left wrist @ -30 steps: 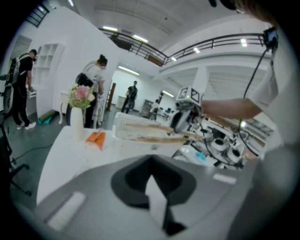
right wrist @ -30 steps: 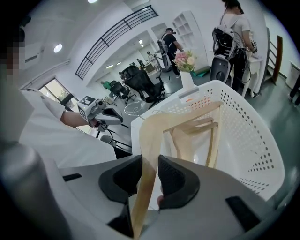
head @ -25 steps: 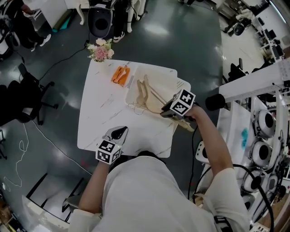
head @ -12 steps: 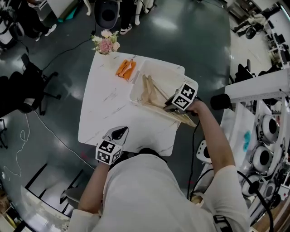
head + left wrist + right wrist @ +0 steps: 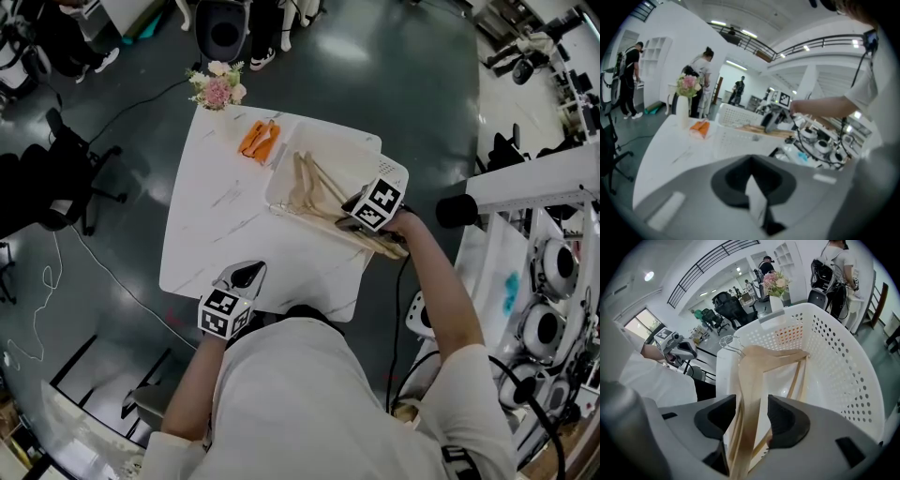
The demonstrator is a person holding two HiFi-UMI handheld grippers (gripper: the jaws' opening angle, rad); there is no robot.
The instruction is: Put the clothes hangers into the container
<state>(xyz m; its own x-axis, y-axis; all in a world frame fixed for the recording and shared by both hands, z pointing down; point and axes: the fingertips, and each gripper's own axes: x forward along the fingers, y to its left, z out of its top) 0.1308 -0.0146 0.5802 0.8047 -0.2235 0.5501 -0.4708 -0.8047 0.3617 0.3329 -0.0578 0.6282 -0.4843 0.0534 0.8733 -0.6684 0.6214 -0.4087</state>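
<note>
Pale wooden clothes hangers (image 5: pixel 307 190) lie in the white perforated basket (image 5: pixel 330 142) at the table's far right, their long ends sticking out over its near rim. My right gripper (image 5: pixel 351 208) points steeply down at that rim. Its jaws have just been opening and now stand apart around a hanger arm (image 5: pixel 751 363), with gaps at both pads. The basket wall (image 5: pixel 836 350) curves round the hangers. My left gripper (image 5: pixel 246 274) hovers at the table's near edge, shut and empty; its own view shows the closed tips (image 5: pixel 752 190) and the basket (image 5: pixel 736 115) beyond.
The white marble table (image 5: pixel 220 230) carries an orange folded item (image 5: pixel 260 141) beside the basket and a flower vase (image 5: pixel 217 91) at its far corner. An office chair (image 5: pixel 56 192) stands left; white machines (image 5: pixel 553 272) stand right. People stand in the background.
The right gripper has sunk a little toward the basket rim with the hangers, and its jaws have opened off the hanger arm. The left gripper has stayed in place.
</note>
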